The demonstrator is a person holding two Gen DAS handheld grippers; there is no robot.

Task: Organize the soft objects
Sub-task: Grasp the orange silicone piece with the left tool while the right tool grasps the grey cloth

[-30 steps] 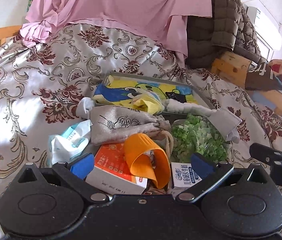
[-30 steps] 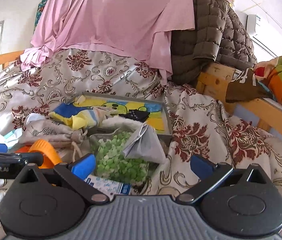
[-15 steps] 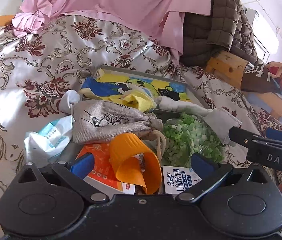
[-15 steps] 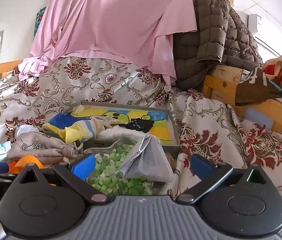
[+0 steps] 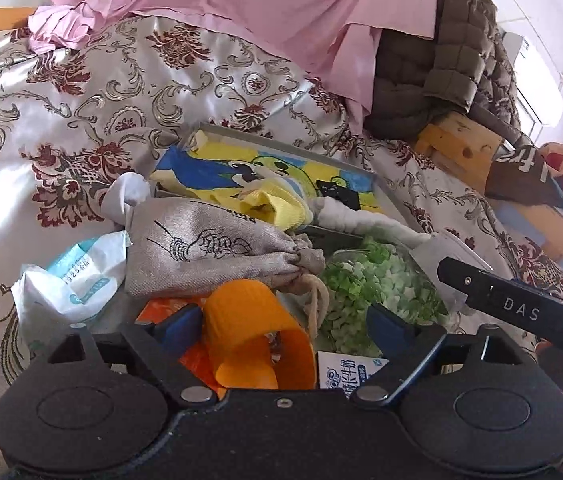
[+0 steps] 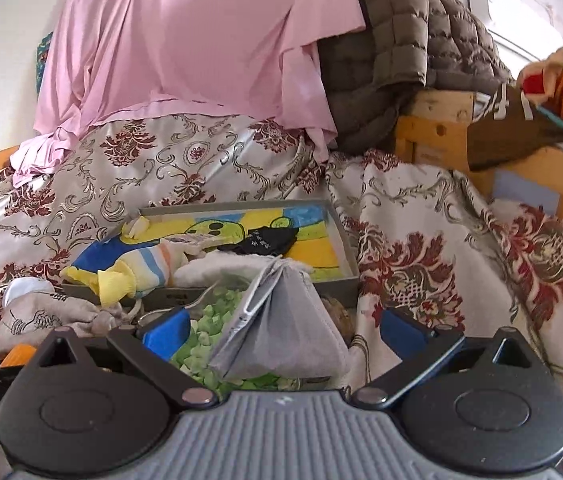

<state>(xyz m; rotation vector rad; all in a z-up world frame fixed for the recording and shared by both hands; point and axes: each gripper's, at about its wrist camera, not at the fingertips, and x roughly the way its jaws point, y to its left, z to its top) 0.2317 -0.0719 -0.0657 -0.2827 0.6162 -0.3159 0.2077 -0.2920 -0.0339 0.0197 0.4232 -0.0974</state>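
Note:
A pile of soft things lies on the bed in and before a grey tray with a cartoon lining. My left gripper is open, its blue pads either side of an orange cup lying on its side. A grey drawstring pouch lies just beyond, with a yellow striped sock and a white fuzzy sock. My right gripper is open around a grey folded mask lying on a bag of green bits. The tray also shows in the right wrist view.
A tissue pack lies left, an orange box and a milk carton sit under the left gripper. Pink sheet, brown quilted jacket and wooden bed frame stand behind. The right gripper's finger crosses the left view.
Both grippers have moved forward and lower toward the pile. The left now straddles the orange cup; the right now straddles the grey mask. Both stay open.

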